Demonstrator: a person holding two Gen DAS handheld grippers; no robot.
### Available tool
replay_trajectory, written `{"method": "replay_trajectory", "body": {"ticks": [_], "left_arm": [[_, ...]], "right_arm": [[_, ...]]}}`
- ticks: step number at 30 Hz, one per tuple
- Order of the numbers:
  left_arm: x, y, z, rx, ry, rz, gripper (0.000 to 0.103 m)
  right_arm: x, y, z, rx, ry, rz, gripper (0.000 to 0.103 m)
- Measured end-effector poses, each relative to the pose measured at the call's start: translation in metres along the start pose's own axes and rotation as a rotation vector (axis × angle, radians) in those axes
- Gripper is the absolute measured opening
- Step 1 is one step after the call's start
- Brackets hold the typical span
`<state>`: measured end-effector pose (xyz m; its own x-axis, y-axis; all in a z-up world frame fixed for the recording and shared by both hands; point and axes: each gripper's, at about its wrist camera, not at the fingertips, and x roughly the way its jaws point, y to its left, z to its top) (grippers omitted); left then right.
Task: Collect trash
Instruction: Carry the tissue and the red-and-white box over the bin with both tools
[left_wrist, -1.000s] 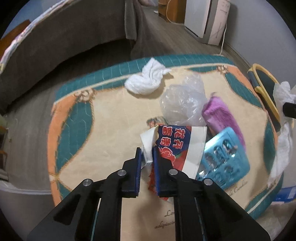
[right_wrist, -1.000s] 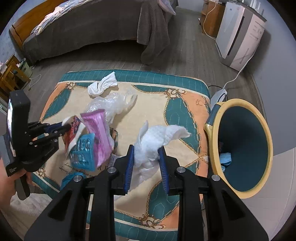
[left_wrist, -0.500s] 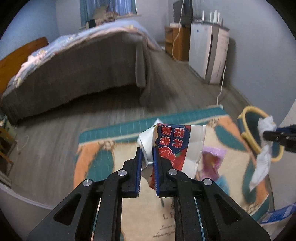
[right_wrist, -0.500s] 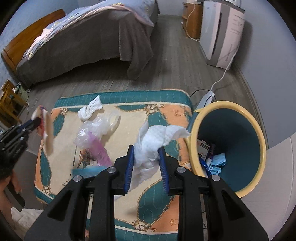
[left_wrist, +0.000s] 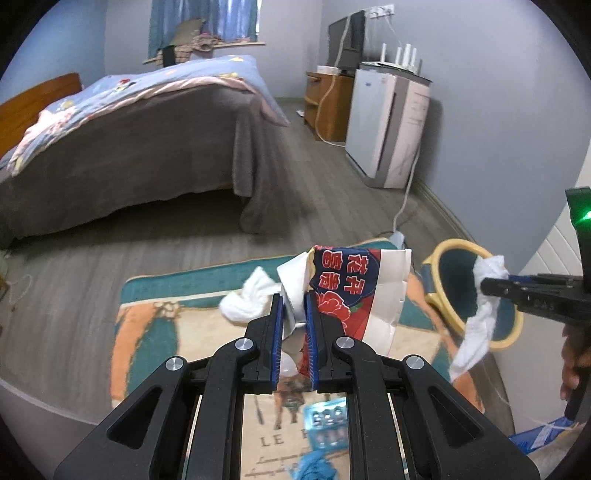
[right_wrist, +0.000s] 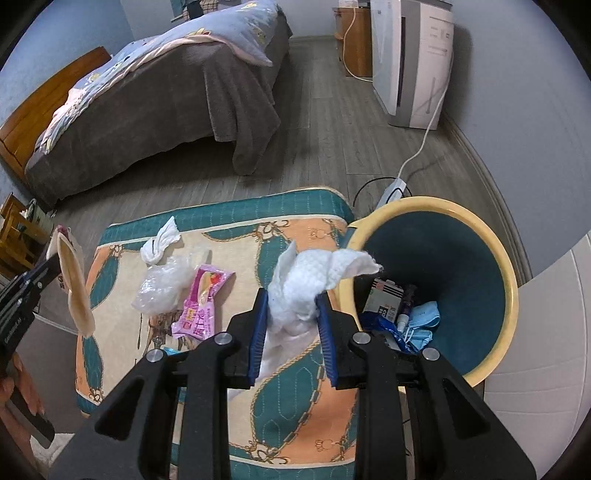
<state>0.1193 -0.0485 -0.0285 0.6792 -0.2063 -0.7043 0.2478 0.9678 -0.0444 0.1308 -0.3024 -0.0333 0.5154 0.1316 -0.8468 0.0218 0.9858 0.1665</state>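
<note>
- Hanging from the left gripper (left_wrist: 294, 325), a torn red, navy and white printed wrapper (left_wrist: 354, 291) is pinched between the blue pads, held clear above the rug.
- Gripped in the right gripper (right_wrist: 291, 321), a crumpled white paper towel (right_wrist: 314, 273) bulges up between the pads and flares toward the bin; in the left wrist view the same towel (left_wrist: 476, 314) dangles in front of the bin's mouth.
- Just right of that towel stands the round bin with a yellow rim and teal inside (right_wrist: 506, 295); at its bottom lie a light blue face mask (right_wrist: 423, 319), a small printed box (right_wrist: 384, 299) and other bits too small to tell.
- Below both grippers lies the teal, orange and cream patterned rug (right_wrist: 295, 406).
- On the rug's left part lie a pink snack packet (right_wrist: 203, 302), a crumpled clear plastic bag (right_wrist: 162, 284) just left of it, and a second wadded white tissue (right_wrist: 160, 243) farther off near the far edge.
- A blue blister pack (left_wrist: 327, 424) lies on the rug near the left gripper's body.
- Far across the grey wood floor (right_wrist: 314, 147) stand a bed with a grey cover and a blue quilt (right_wrist: 166, 74) at left and a white appliance (right_wrist: 410, 55) at right, its white cable (right_wrist: 424, 140) running to a power strip (right_wrist: 393, 190) just beyond the bin.
</note>
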Motion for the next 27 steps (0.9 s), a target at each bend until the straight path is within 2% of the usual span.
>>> {"method": "replay_trajectory", "body": {"ticks": [8,21,27], "left_arm": [[0.009,-0.036,0.003,0.042,0.015,-0.037,0.013],[0.019,-0.101,-0.005,0.165,0.042,-0.094,0.013],[0.030,-0.124,-0.016,0.205,0.097,-0.103,0.013]], "right_arm": [[-0.006,-0.032,-0.001,0.053,-0.014,-0.006,0.026],[-0.018,-0.110,-0.003,0.211,-0.050,-0.031,0.026],[-0.020,-0.140,-0.002,0.290,-0.069,-0.057,0.026]]}}
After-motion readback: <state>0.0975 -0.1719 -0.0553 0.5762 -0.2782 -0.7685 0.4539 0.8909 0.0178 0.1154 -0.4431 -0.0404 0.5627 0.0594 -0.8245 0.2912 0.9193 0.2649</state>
